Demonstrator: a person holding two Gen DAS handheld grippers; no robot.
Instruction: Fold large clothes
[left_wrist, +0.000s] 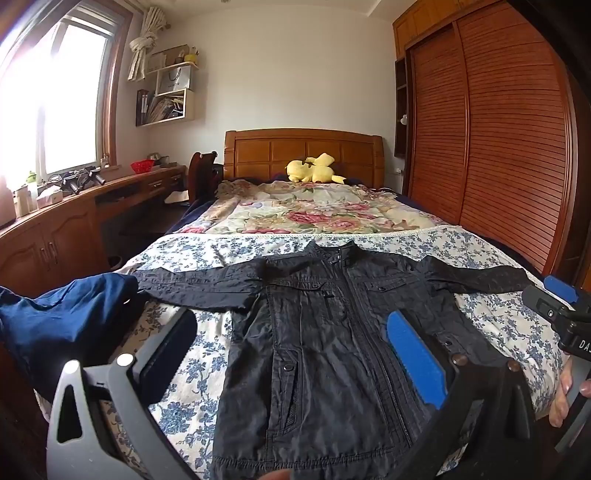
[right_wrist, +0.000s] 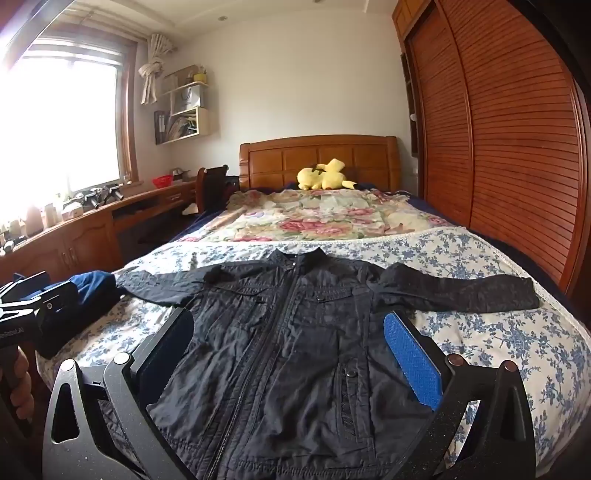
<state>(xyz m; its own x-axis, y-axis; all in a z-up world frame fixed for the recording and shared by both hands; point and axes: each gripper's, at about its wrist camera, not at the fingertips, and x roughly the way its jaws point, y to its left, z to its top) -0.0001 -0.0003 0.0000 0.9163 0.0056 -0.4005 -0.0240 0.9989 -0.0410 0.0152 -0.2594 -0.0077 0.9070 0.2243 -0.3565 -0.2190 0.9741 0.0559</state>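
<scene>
A black jacket (left_wrist: 325, 332) lies flat, front up and zipped, on the blue floral sheet (left_wrist: 184, 251) at the foot of the bed, both sleeves spread out sideways; it also shows in the right wrist view (right_wrist: 295, 332). My left gripper (left_wrist: 291, 343) is open and empty, hovering above the jacket's hem on its left half. My right gripper (right_wrist: 291, 347) is open and empty above the hem on its right half. Each gripper's body shows at the edge of the other view, the right one (left_wrist: 565, 317) and the left one (right_wrist: 33, 317).
A dark blue garment (left_wrist: 62, 317) lies heaped at the bed's left edge. A pink floral quilt (left_wrist: 306, 210) and a yellow plush toy (left_wrist: 314, 168) lie towards the headboard. A wooden desk (left_wrist: 74, 206) runs along the left, louvred wardrobe doors (left_wrist: 498, 140) along the right.
</scene>
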